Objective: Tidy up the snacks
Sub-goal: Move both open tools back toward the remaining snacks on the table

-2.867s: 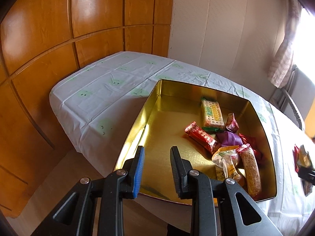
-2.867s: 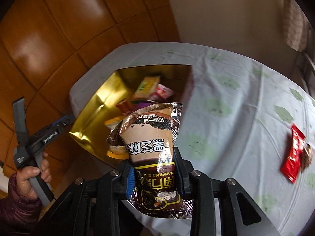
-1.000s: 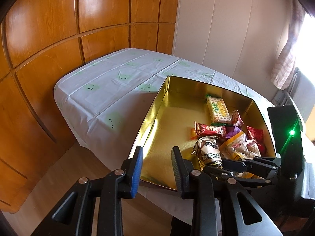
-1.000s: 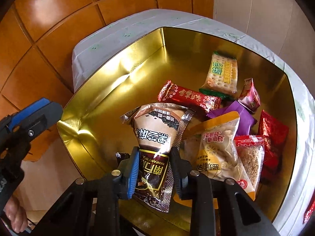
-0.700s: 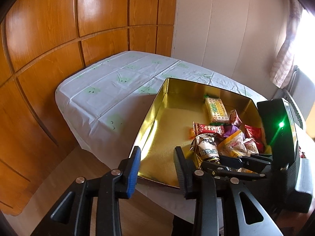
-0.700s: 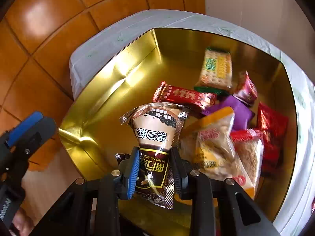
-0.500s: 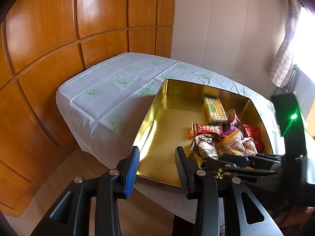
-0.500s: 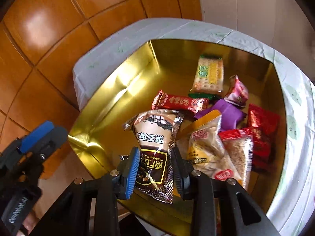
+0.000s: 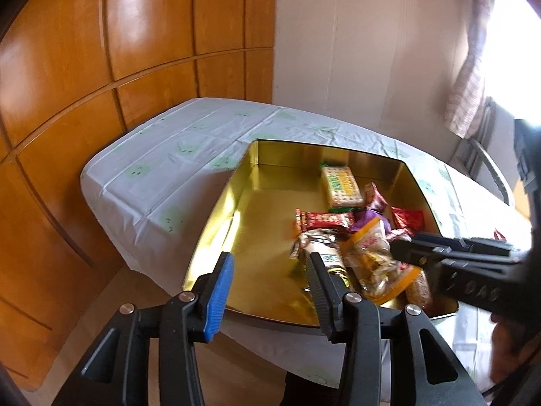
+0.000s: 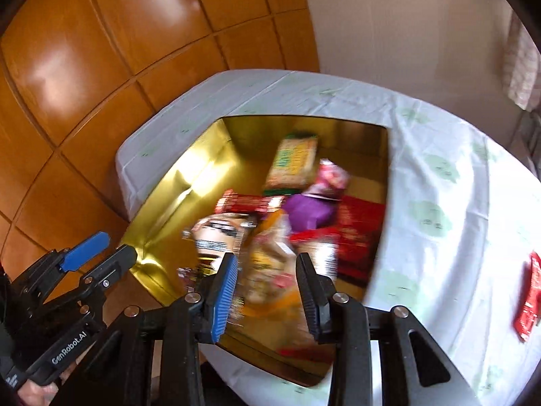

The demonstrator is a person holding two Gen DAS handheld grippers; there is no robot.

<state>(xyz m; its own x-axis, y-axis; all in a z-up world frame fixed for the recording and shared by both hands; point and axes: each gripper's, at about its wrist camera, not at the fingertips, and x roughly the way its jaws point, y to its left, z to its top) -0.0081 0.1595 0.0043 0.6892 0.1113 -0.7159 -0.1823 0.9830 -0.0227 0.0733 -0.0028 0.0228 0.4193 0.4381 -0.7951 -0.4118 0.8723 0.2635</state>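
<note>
Right gripper (image 10: 265, 291) is opening, jaws partly apart with nothing between the pads. The brown-and-silver snack pouch (image 9: 319, 248) is lying loose in the gold tin (image 9: 243, 196), near the tin's front edge, touching the yellow packet (image 9: 370, 257) beside it. The release step looks finished and the hand is clearing the tin.

Left gripper (image 9: 268, 282) is also opening, moderately wide, empty, hovering over the tin's front-left corner above bare gold floor.

The rest of the pile is sitting along the tin's right side: green-and-yellow cracker pack (image 9: 341, 187) toward the back wall, red bar (image 9: 324, 220) mid-floor, purple wrapper (image 10: 309, 211) and red packets against the right wall. The left half of the tin is bare.

A red packet (image 10: 527, 297) is lying on the tablecloth (image 10: 439, 176) near the table's right edge, well apart from the tin. I'm judging that as the next pick. It calls for swinging the right gripper over to that edge, opening wider, dropping low since the packet lies flat, and pinching it across its narrow side. The right wrist view is motion-blurred, so I cannot tell whether a second item lies there.
</note>
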